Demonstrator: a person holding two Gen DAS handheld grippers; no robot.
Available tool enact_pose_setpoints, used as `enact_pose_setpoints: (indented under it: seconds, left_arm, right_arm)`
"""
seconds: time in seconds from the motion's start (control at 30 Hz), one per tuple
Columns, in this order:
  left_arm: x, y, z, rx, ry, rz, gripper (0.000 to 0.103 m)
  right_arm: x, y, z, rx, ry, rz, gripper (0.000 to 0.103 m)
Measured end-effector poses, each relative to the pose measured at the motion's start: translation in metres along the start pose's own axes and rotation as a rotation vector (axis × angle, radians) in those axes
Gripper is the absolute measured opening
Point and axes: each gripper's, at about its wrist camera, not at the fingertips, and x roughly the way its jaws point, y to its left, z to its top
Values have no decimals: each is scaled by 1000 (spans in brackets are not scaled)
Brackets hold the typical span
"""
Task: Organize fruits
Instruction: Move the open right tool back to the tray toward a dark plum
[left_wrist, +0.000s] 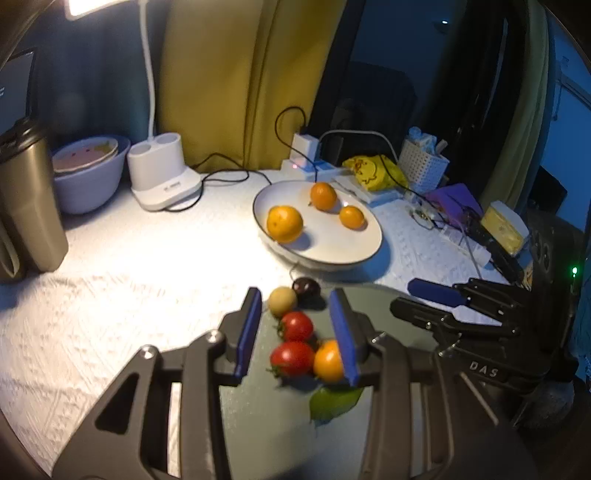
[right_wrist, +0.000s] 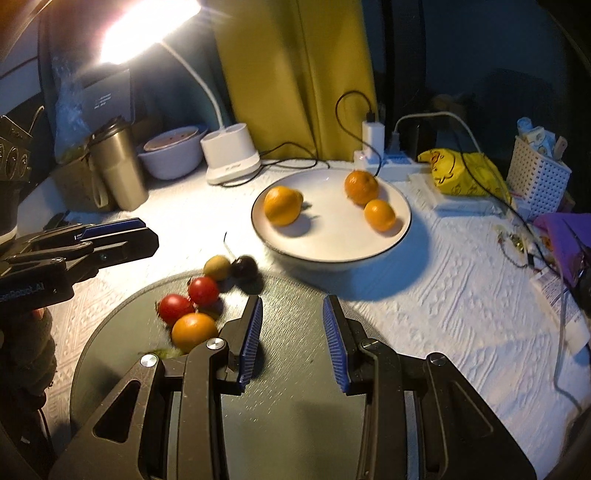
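Note:
A white plate (left_wrist: 365, 251) (right_wrist: 399, 236) holds three oranges (left_wrist: 284, 223) (right_wrist: 282, 205). A dark round tray (left_wrist: 280, 417) (right_wrist: 291, 406) carries two red tomatoes (left_wrist: 295, 325) (right_wrist: 203, 291), a small orange (left_wrist: 328, 360) (right_wrist: 194, 330), a yellow-green fruit (left_wrist: 282, 300) (right_wrist: 217, 266), a dark plum (left_wrist: 306, 287) (right_wrist: 244, 266) and a green fruit (left_wrist: 334, 402), mostly hidden. My left gripper (left_wrist: 299, 332) is open above the tomatoes, its fingers either side of them. My right gripper (right_wrist: 293, 332) is open and empty over the bare tray, right of the fruit.
A white lamp base (left_wrist: 162, 173) (right_wrist: 231, 157), a bowl (left_wrist: 88, 177) and a metal tumbler (left_wrist: 26, 199) (right_wrist: 116, 166) stand at the back left. A power strip with cables (left_wrist: 306, 162), a yellow bag (right_wrist: 465, 173) and a white basket (right_wrist: 537, 181) crowd the back right.

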Motion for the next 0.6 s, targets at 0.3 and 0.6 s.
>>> enact_pose_setpoints:
  seconds: [0.3, 0.6]
  left_arm:
    - [-3, 3, -20, -16, 23, 5, 40]
    - [2, 10, -33, -37, 49, 8, 40]
  right_arm:
    - [4, 15, -11, -33, 39, 27, 40]
    - [14, 22, -18, -52, 78, 42, 46]
